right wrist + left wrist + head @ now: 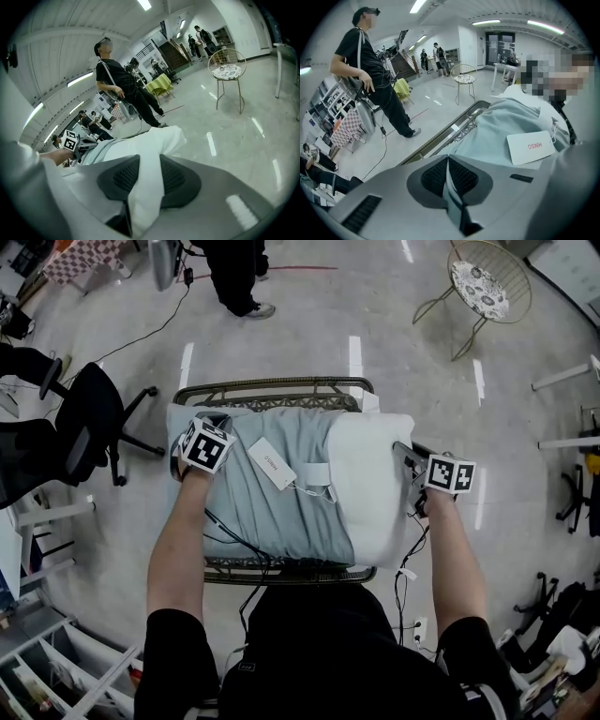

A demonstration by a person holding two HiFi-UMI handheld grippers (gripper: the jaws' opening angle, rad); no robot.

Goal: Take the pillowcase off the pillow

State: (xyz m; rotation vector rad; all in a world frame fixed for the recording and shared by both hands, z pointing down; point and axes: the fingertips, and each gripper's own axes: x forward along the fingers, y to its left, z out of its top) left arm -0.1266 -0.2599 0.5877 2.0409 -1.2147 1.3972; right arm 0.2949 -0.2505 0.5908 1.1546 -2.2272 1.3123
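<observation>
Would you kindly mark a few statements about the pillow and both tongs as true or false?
1. The left tongs grip the grey pillowcase. True.
2. The right tongs are empty. False: they are clamped on the white pillow.
3. The pillow is fully covered. False: its end by the right tongs is bare.
4. A white card lies on the pillowcase. True.

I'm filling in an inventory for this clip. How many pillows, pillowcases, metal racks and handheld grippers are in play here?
pillow: 1
pillowcase: 1
metal rack: 1
grippers: 2, the left gripper and the right gripper
Total: 5
</observation>
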